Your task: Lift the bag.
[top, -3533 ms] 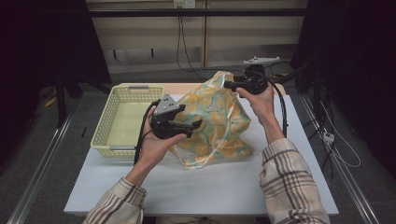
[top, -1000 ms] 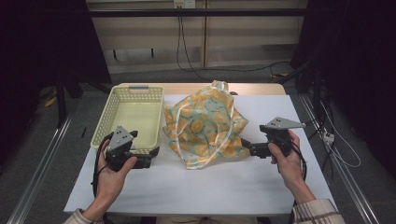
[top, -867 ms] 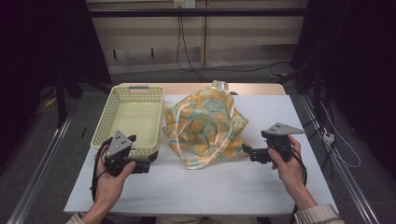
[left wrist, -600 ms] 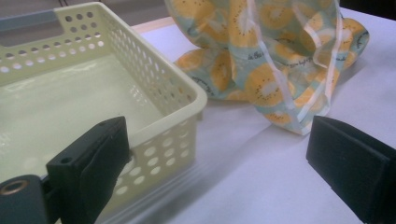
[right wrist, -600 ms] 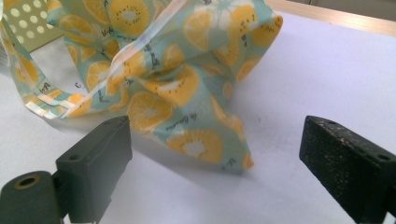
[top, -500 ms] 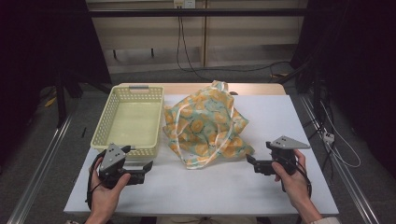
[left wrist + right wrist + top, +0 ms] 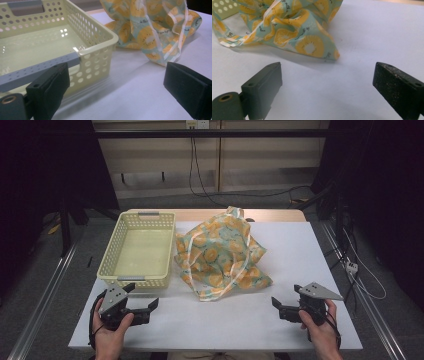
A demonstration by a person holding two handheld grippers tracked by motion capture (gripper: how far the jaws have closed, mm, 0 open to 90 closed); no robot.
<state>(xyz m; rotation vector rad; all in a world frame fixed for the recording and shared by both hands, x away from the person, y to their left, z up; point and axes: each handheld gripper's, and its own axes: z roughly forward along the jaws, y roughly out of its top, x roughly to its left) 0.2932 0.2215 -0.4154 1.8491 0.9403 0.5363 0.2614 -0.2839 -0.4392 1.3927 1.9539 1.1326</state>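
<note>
Both grippers, left (image 7: 150,306) and right (image 7: 278,304), sit wide apart and empty near the bag (image 7: 220,252); next likely grasping it for the basket (image 7: 112,259).

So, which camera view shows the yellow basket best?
The high view: the whole basket shows there, empty, beside the fruit-print bag. The left gripper view shows its near corner and grey handle close up. The right gripper view catches a small piece at its top left corner.

Left gripper (image 7: 150,307) and right gripper (image 7: 278,306) drawn back off the fruit-print bag (image 7: 220,254), toward table's near edge
</note>
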